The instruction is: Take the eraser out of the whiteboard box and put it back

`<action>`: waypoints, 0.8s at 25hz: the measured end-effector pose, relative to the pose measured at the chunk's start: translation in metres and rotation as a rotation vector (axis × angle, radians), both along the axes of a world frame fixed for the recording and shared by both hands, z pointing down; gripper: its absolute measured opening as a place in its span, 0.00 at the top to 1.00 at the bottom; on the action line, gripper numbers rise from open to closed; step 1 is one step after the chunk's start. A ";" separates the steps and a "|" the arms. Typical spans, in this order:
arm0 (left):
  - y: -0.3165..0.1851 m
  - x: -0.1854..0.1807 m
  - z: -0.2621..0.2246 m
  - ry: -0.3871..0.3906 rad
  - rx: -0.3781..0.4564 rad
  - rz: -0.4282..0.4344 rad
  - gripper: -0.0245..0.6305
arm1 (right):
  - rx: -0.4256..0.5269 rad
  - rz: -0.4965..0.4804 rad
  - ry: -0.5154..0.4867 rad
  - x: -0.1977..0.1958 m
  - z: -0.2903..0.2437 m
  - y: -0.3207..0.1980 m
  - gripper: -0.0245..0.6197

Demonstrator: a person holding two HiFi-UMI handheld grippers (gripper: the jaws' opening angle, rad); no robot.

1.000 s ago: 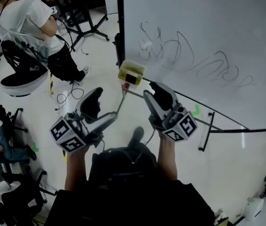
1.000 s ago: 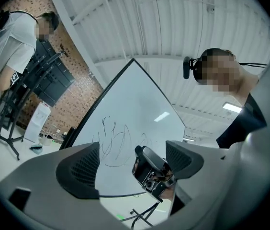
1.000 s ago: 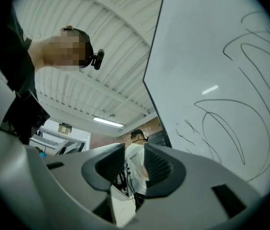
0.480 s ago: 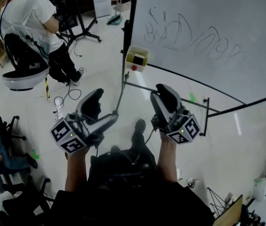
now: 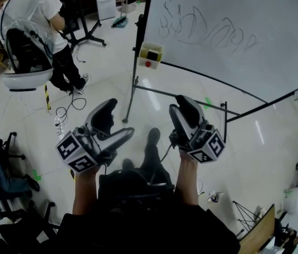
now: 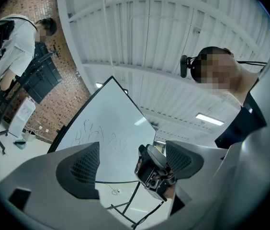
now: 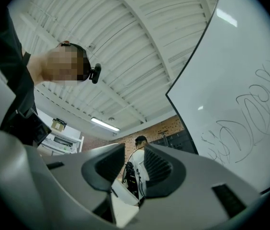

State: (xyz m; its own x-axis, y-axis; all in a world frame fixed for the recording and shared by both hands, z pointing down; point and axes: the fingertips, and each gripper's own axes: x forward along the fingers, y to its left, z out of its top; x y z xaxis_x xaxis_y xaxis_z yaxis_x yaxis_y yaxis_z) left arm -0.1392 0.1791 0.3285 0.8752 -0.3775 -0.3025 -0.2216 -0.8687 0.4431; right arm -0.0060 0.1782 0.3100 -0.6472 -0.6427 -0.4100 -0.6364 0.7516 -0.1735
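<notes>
Left gripper (image 5: 116, 121): at 9 o'clock, you carry it wide open and empty.
Right gripper (image 5: 182, 103): at 3 o'clock, jaws a little apart, gripping nothing.
Whiteboard box (image 5: 143, 51): at 12 o'clock, well apart from both grippers, with a dark block, likely the eraser (image 5: 152, 54), inside. This fits either a reach to come or a finished return.

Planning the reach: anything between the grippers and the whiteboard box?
Nothing visible. The whiteboard box hangs at the whiteboard's lower left corner. Between it and the left gripper and right gripper, both open and empty, only floor and the stand's crossbar show.
</notes>
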 end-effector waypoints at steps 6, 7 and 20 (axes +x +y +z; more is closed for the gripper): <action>0.024 -0.007 -0.005 -0.004 0.005 0.038 0.31 | 0.002 0.016 0.015 -0.015 -0.008 0.030 0.74; 0.027 -0.008 -0.005 -0.005 0.002 0.046 0.31 | -0.001 0.021 0.016 -0.016 -0.008 0.034 0.74; 0.045 0.008 -0.019 0.024 0.021 0.111 0.31 | 0.020 0.040 0.040 -0.011 -0.034 0.066 0.74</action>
State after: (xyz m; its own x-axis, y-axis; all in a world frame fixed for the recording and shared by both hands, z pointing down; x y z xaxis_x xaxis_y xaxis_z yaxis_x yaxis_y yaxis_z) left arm -0.1312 0.2243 0.3098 0.9037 -0.2723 -0.3304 -0.1132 -0.8962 0.4289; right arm -0.0170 0.2447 0.2758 -0.6370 -0.6606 -0.3972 -0.6724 0.7282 -0.1326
